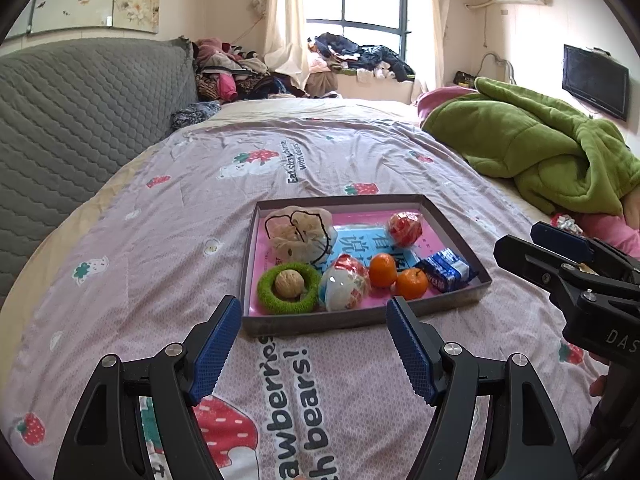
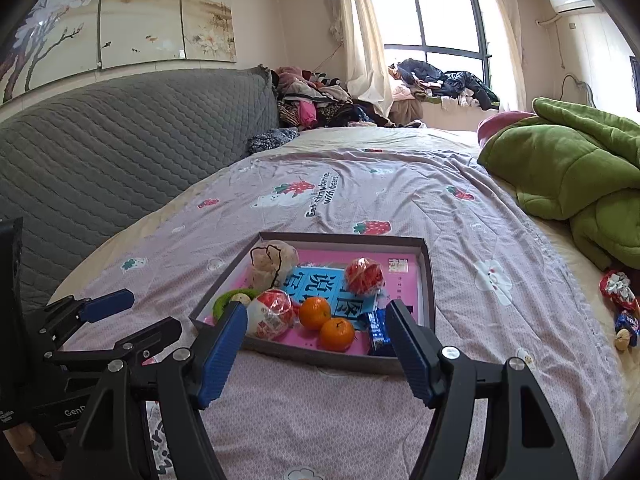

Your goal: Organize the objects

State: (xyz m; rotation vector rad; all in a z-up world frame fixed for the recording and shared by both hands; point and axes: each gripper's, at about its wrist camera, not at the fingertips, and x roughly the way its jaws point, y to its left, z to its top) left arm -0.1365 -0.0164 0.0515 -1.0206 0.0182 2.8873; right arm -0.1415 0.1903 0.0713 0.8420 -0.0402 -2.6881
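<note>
A shallow grey box (image 1: 360, 320) with a pink lining sits on the bed. It holds a drawstring pouch (image 1: 300, 236), a green ring with a walnut (image 1: 289, 286), two wrapped red-white balls (image 1: 345, 288), two tangerines (image 1: 412, 283) and a blue snack pack (image 1: 444, 270). My left gripper (image 1: 314, 338) is open and empty, just short of the box's near wall. My right gripper (image 2: 316, 344) is open and empty over the box's near edge (image 2: 320, 358); it shows at the right of the left wrist view (image 1: 560, 256).
Several wrapped items (image 2: 620, 304) and a walnut (image 2: 623, 340) lie loose on the bed at the right. A green blanket (image 2: 572, 172) is heaped at the far right. A grey quilted headboard (image 2: 120, 144) runs along the left. Clothes (image 2: 320, 100) are piled beyond the bed.
</note>
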